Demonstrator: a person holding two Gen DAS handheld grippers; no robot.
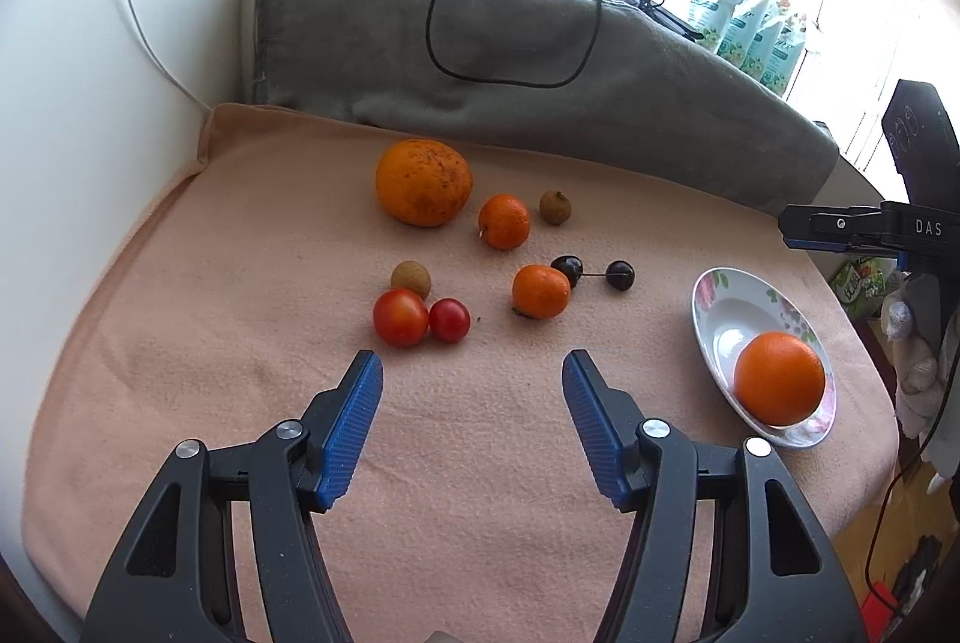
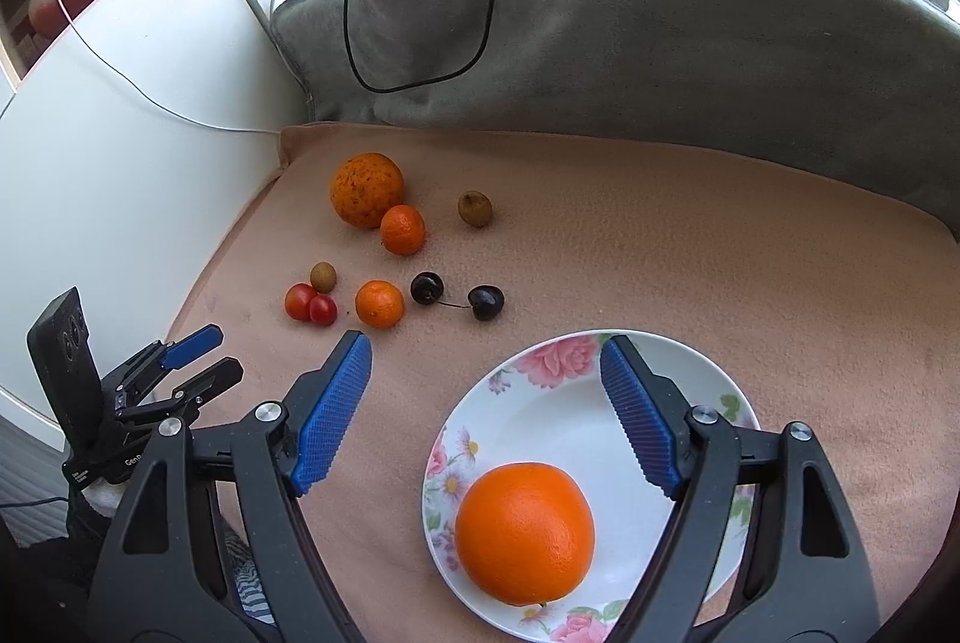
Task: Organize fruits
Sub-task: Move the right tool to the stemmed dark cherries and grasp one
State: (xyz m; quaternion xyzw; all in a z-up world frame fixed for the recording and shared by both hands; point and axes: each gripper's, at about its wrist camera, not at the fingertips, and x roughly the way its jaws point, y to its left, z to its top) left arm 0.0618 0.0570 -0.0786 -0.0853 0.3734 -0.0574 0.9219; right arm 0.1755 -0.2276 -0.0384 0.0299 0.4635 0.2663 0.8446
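Fruit lies scattered across a table draped in a peach-coloured blanket (image 1: pixel 240 403), while one smooth orange (image 2: pixel 525 532) already sits in a white floral plate (image 2: pixel 540 373) at the near right of the scene. The right hand-held gripper (image 2: pixel 486 385) hangs above that plate with its blue-padded jaws spread wide and nothing between them; the orange lies below and nearer than the pads, untouched. The left hand-held gripper (image 1: pixel 473 385) hovers over bare blanket at the near edge, jaws likewise wide and empty, pointing toward the loose fruit.

Farthest left is a large speckled orange (image 1: pixel 423 182), with a small mandarin (image 1: pixel 504 221) just beside it and a brown longan (image 1: pixel 555 207) a little to the right. Nearer, a second mandarin (image 1: pixel 540 291) rests close to a pair of dark cherries (image 1: pixel 594 272) joined by their stems. To the left of these, two red cherry tomatoes (image 1: pixel 418 317) touch one another, a second longan (image 1: pixel 411 280) tucked just behind them.

A grey blanket (image 1: pixel 480 60) is bunched along the far side under a bright window, a black cable (image 1: pixel 510 12) looped over it. A white wall panel (image 2: pixel 120 163) borders the left.
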